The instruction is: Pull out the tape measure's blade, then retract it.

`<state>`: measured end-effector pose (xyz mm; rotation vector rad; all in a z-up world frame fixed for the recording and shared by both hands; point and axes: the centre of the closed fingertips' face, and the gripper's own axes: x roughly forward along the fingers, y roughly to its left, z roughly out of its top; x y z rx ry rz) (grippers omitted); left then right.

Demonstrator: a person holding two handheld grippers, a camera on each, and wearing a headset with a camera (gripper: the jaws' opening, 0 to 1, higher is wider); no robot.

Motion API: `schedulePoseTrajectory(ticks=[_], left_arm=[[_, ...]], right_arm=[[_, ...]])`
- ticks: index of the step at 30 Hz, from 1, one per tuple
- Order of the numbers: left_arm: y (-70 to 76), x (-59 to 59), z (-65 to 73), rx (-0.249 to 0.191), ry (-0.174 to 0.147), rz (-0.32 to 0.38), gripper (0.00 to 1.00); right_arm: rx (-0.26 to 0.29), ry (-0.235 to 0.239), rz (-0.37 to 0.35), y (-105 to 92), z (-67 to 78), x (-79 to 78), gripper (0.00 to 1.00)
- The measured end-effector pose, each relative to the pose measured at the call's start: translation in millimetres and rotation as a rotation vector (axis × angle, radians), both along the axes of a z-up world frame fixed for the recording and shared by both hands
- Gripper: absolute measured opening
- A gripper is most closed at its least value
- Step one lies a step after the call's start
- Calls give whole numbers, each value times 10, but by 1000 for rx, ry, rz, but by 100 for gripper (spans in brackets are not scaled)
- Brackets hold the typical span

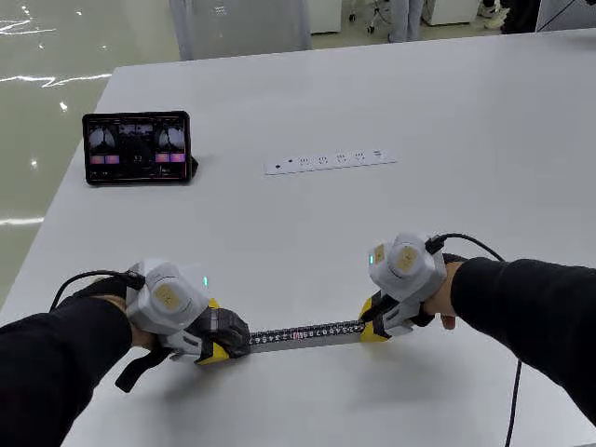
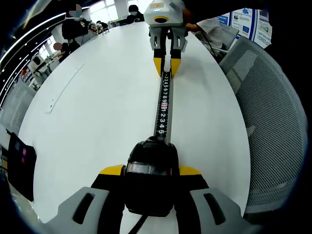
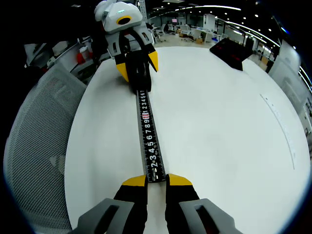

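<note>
Left hand-held gripper (image 1: 220, 333) clamped on tape measure case (image 2: 152, 183); right hand-held gripper (image 3: 156, 181) pinching blade (image 3: 147, 136) end; both low, facing inward.

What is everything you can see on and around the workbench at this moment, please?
table: one, white, under everything
tablet: one, black, screen lit, far left of the table
power strip: one, white, lying flat mid-table
tape measure case: one, black, near edge, between the left gripper's jaws
blade: one, black with white numerals, pulled out along the table between the grippers
mesh chair: one, grey, beside the table
people: a few, dark clothes, background
left gripper: one, white with yellow tips, shut on the case
right gripper: one, same colours, shut on the blade's end
sleeves: two, black, lower corners
</note>
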<state>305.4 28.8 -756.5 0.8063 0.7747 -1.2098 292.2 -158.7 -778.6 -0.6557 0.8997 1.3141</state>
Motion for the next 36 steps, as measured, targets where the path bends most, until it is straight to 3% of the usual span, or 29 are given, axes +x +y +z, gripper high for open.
schedulePoseTrajectory(ticks=[36], left_arm=[[-16, 5, -7, -2, -1, 4, 35]], right_arm=[[-11, 3, -15, -152, 12, 10, 9]])
